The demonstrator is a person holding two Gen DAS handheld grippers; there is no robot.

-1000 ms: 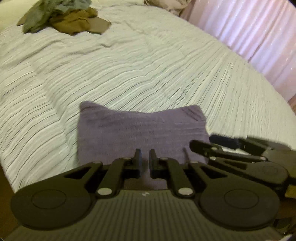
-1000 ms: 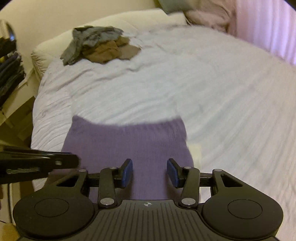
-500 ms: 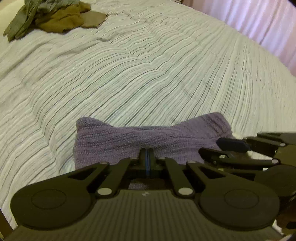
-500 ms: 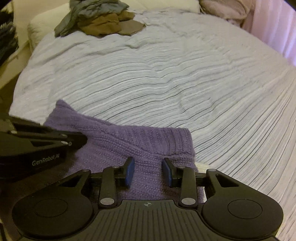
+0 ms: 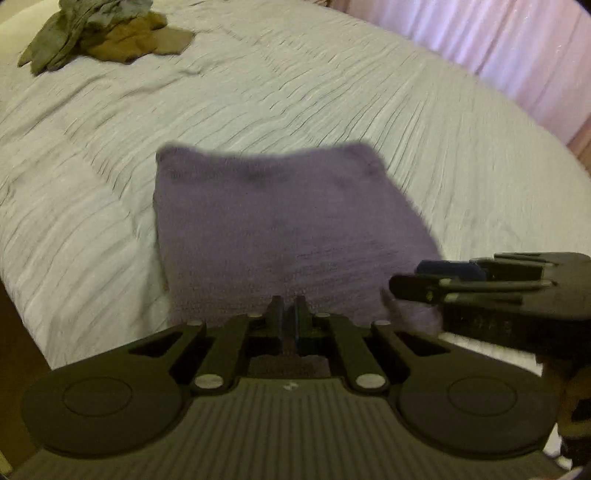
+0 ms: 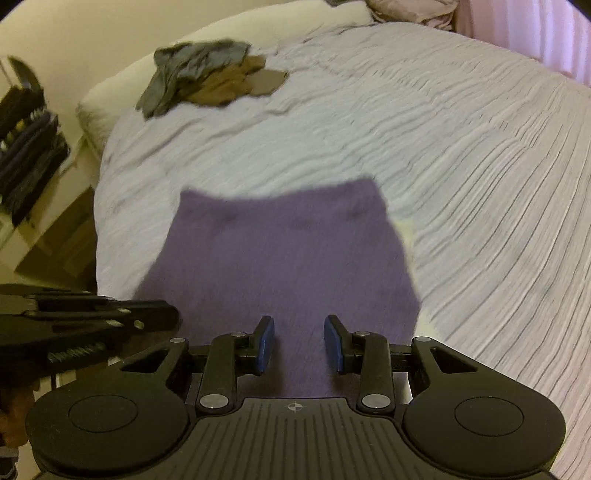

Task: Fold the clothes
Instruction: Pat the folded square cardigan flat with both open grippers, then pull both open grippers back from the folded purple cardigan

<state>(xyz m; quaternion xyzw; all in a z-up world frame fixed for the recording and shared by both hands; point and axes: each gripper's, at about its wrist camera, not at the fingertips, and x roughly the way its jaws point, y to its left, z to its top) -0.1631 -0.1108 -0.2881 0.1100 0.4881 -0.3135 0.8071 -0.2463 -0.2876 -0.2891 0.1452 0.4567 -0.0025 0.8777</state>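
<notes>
A purple knitted garment (image 5: 288,221) (image 6: 284,258) lies folded in a rough rectangle on the striped white bedspread (image 5: 332,92) (image 6: 461,155), near the front edge. My left gripper (image 5: 290,321) hovers over its near edge with the fingers almost together, and I see no cloth pinched between them. From the right wrist view it shows side-on as the left gripper (image 6: 162,314), with nothing hanging from it. My right gripper (image 6: 299,343) is open above the garment's near edge with a wide gap. It appears side-on as the right gripper (image 5: 424,277) beside the garment's right corner.
A heap of grey and brown clothes (image 5: 103,33) (image 6: 210,77) lies at the far left of the bed. Pink curtains (image 5: 498,48) hang at the right. Dark clothes (image 6: 29,140) hang on a rack left of the bed. A pale patch (image 6: 406,229) shows beside the garment's right edge.
Both grippers have lifted up and back from the purple garment, which half a second ago bunched close in front of them. It now lies flat, and the left fingers have parted slightly.
</notes>
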